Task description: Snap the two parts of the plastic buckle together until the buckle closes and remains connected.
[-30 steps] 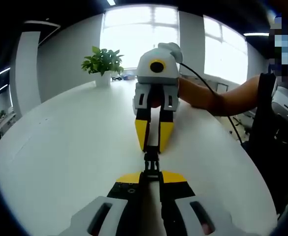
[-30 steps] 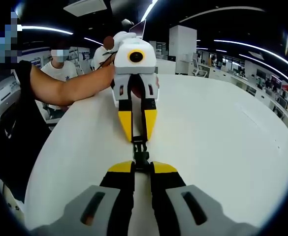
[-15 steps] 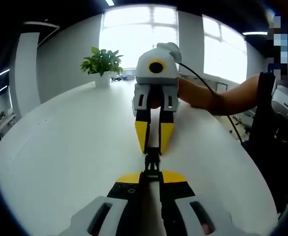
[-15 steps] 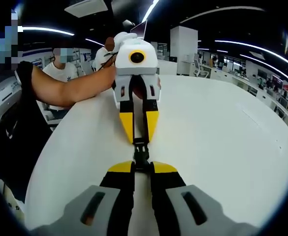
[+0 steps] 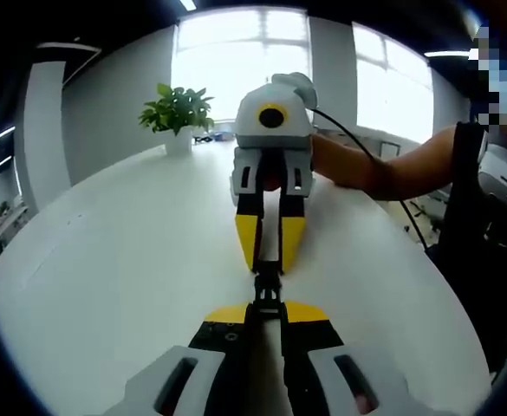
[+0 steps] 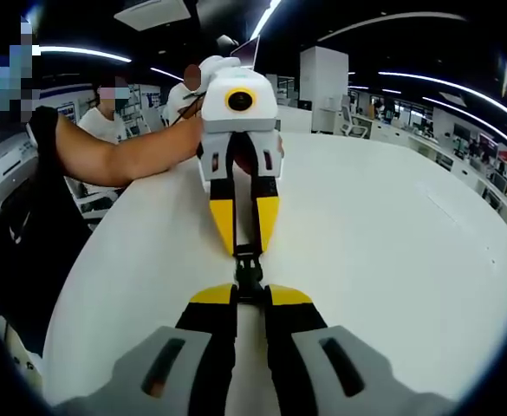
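Observation:
A small black plastic buckle (image 5: pixel 267 286) hangs just above the white table (image 5: pixel 123 260), stretched in one line between the two grippers. My left gripper (image 5: pixel 267 305) rises from the bottom of the left gripper view, shut on the buckle's near end. Facing it, my right gripper (image 5: pixel 270 267) pinches the far end with its yellow fingertips. In the right gripper view the same buckle (image 6: pixel 249 270) runs from my right gripper (image 6: pixel 250 293) to the left gripper (image 6: pixel 246 251) opposite. The two buckle parts touch; I cannot tell whether they are latched.
A potted plant (image 5: pixel 180 113) stands at the table's far edge by bright windows. A person's bare arm (image 5: pixel 392 169) holds the right gripper, and another arm (image 6: pixel 123 152) holds the left one. A seated person (image 6: pixel 106 108) is behind the table (image 6: pixel 392 243).
Hardly anything differs: both views have shifted very slightly, and both grippers keep their hold on the buckle ends.

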Tool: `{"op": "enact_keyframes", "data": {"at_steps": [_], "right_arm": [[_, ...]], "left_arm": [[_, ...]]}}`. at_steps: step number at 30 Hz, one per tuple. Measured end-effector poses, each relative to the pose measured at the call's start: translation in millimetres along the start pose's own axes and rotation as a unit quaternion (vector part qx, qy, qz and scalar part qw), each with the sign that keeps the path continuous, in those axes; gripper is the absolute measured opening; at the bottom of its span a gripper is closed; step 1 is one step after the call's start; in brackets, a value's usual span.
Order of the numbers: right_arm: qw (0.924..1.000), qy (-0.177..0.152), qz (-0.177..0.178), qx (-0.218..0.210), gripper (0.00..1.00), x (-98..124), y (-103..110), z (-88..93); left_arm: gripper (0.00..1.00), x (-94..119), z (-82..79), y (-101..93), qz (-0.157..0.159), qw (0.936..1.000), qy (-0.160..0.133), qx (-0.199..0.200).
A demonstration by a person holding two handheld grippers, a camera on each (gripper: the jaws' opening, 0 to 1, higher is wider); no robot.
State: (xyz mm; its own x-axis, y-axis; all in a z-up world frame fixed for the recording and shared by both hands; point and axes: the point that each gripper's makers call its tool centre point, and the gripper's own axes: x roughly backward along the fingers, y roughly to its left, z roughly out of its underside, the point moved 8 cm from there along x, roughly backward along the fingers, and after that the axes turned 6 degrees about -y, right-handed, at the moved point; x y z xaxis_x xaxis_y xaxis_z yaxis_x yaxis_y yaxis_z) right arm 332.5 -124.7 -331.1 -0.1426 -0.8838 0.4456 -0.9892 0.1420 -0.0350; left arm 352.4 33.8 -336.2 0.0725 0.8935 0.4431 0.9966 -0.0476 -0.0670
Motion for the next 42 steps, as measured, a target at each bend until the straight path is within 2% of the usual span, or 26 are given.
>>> {"op": "enact_keyframes", "data": {"at_steps": [4, 18, 30, 32, 33, 34, 42], "right_arm": [[1.0, -0.003, 0.0, -0.003, 0.12, -1, 0, -0.1], [1.0, -0.005, 0.007, -0.003, 0.11, -3, 3, -0.8], [1.0, -0.005, 0.003, 0.002, 0.1, -4, 2, -1.3], [0.9999, -0.012, -0.009, 0.006, 0.1, -8, 4, -2.5], [0.9996, -0.02, -0.013, 0.019, 0.1, -11, 4, -6.9], [0.9997, -0.012, -0.011, 0.016, 0.1, -10, 3, -6.4], [0.9998, -0.014, -0.01, 0.005, 0.11, -8, 2, -2.8]], "left_arm": [[0.1, 0, 0.4, 0.7, 0.002, 1.0, -0.004, 0.002], [0.09, -3, -1.5, -2.6, -0.009, 0.9996, -0.002, -0.028], [0.08, -4, -2.3, -3.4, -0.005, 0.9997, 0.0, -0.022], [0.08, -6, -2.5, -4.5, 0.002, 0.9997, -0.002, -0.023], [0.08, -8, -4.7, -9.3, 0.019, 0.9997, -0.004, -0.016], [0.08, -5, -6.8, -7.9, 0.01, 0.9995, 0.0, -0.031], [0.08, -2, -7.1, -5.8, 0.009, 0.9997, -0.002, -0.022]]}}
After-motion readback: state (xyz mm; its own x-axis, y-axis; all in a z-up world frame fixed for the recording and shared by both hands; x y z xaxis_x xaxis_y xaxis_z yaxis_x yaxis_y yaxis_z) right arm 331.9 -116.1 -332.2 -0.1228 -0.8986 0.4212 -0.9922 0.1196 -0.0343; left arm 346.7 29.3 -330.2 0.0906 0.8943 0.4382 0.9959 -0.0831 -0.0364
